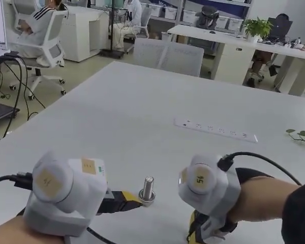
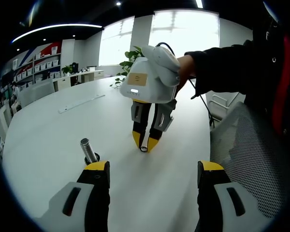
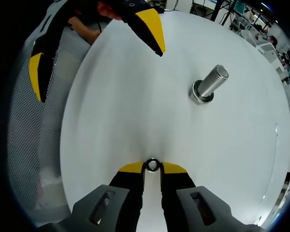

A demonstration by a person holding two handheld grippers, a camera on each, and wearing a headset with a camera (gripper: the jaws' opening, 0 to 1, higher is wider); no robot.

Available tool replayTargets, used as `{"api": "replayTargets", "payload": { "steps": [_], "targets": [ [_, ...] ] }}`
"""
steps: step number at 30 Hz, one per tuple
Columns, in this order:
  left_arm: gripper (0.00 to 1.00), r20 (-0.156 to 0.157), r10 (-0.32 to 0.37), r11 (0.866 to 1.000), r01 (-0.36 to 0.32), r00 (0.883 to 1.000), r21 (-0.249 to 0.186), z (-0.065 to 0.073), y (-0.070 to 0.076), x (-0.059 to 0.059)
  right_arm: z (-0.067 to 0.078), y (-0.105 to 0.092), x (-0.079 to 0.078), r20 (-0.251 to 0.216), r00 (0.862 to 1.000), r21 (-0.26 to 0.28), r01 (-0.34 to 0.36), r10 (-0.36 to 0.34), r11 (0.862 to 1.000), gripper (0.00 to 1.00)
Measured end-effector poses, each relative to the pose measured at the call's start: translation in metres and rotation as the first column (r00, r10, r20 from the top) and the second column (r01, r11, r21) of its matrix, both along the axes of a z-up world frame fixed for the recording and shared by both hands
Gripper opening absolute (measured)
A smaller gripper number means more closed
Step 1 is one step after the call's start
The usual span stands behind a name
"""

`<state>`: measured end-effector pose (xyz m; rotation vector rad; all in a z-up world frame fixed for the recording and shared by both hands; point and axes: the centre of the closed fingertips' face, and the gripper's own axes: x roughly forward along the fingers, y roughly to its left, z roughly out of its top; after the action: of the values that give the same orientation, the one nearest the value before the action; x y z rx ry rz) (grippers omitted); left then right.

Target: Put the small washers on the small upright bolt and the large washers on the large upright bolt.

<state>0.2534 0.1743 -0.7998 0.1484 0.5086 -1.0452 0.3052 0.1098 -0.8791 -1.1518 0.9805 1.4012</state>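
Silver threaded bolt (image 1: 148,189) standing upright, small washer (image 3: 152,165) pinched in right gripper (image 3: 152,167)

In the head view the right gripper (image 1: 199,230) runs off the near edge, so its jaw tips are cut away. The left gripper's (image 1: 128,200) housing covers most of its jaws. The washer (image 3: 152,165) pinched at the right tips is too small to size. The collar (image 1: 146,199) at the bolt's (image 1: 148,186) foot could be bolt head or washer. The plant (image 1: 304,133) at far right is cropped.

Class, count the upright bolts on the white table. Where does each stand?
1. The bolt stands on the table between the left hand-held gripper and the right hand-held gripper, nearer the left. Another may be hidden behind them.
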Motion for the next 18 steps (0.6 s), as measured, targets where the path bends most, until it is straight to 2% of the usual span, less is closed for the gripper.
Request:
{"api": "replayTargets", "payload": {
  "steps": [18],
  "targets": [
    [0.73, 0.000, -0.008, 1.000, 0.008, 1.000, 0.005, -0.001, 0.000, -0.001, 0.003, -0.029, -0.006, 0.001, 0.999, -0.011, 0.052, -0.052, 0.999, 0.13]
  ]
}}
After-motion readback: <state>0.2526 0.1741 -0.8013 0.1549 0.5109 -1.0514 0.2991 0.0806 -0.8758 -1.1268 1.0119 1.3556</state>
